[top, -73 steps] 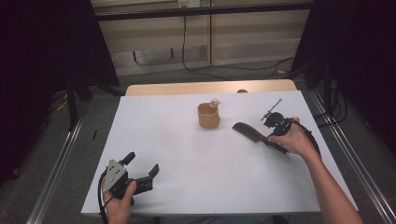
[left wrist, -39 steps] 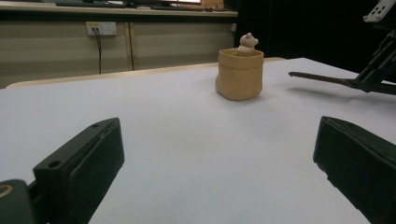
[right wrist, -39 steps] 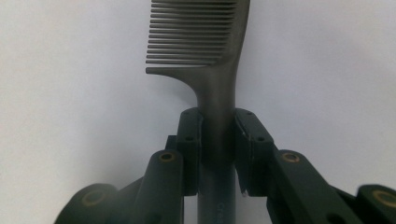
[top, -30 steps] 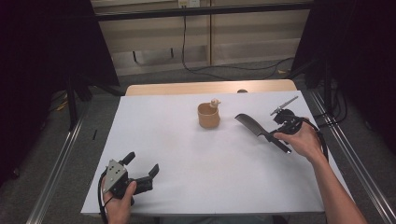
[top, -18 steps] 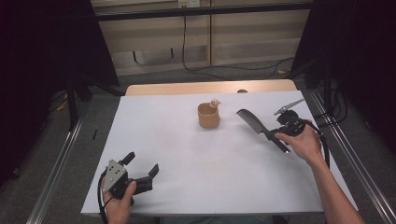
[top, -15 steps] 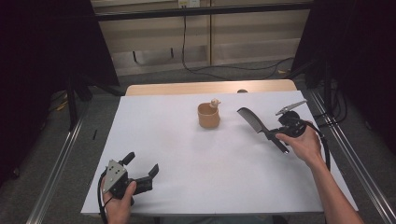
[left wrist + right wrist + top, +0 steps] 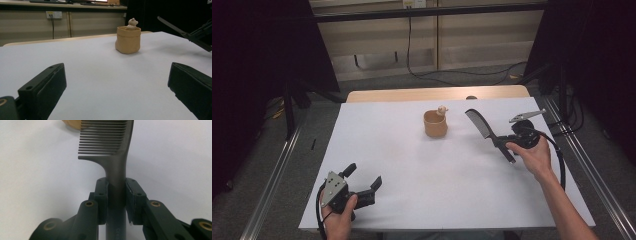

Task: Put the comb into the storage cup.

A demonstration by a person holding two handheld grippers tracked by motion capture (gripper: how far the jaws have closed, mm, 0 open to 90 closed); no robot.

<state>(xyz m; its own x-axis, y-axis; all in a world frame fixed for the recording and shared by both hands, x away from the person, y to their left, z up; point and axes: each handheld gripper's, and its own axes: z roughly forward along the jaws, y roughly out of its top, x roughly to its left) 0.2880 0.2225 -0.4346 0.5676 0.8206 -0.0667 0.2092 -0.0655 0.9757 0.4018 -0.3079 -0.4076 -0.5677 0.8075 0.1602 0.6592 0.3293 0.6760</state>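
I see a white table top (image 7: 422, 170) resting on a pale wooden table edge (image 7: 437, 93). Behind it runs a beige panelled wall (image 7: 377, 37) with a socket (image 7: 54, 14) and a hanging black cable (image 7: 409, 45). Dark curtains (image 7: 257, 55) flank both sides above grey floor (image 7: 317, 130).

Matt plastic comb (image 7: 117, 170), smooth white tabletop (image 7: 412, 170)

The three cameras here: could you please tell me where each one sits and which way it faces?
High view: above the person's side, looking forward and down on the white table; both forearms, left gripper and right gripper show.
Left gripper view: low over the table, facing the tan cup; its open jaws show.
Right gripper view: looks along shut jaws clamping the comb.
All three views share the comb and the cup.
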